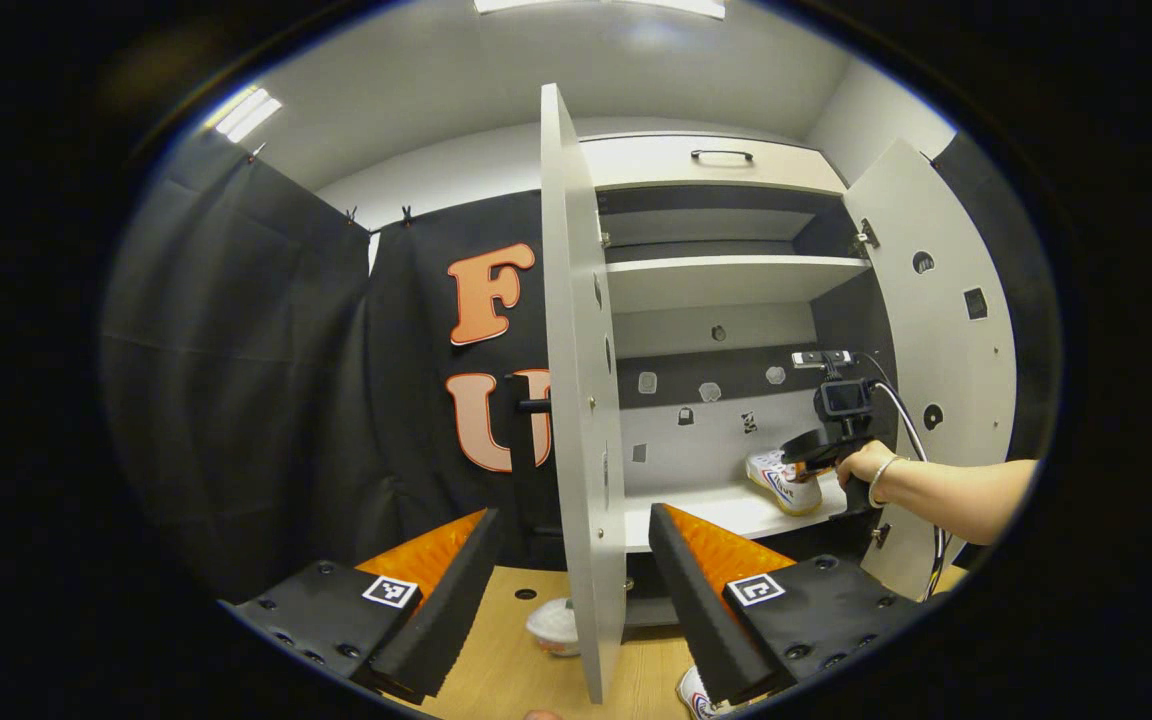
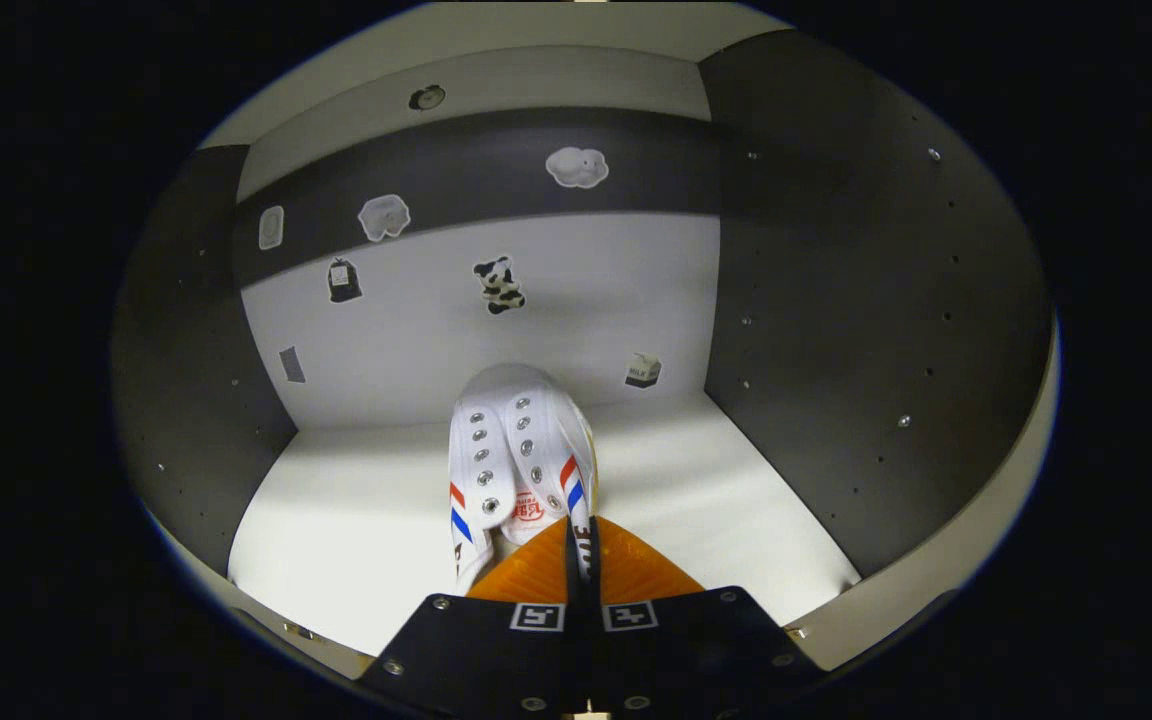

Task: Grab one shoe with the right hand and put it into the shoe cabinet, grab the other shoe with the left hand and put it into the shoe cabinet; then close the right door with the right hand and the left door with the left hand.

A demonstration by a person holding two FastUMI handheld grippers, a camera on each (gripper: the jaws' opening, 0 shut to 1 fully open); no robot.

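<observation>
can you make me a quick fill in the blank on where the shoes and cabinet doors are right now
1. The right gripper is shut on a white ____.
2. That shoe is over the cabinet's bottom ____.
3. Both cabinet doors stand ____.
4. The left gripper has its fingers ____.

Missing words: shoe; shelf; open; open

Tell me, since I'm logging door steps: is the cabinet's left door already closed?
No. In the left gripper view the left door stands swung open, edge-on between the left gripper's open jaws.
</observation>
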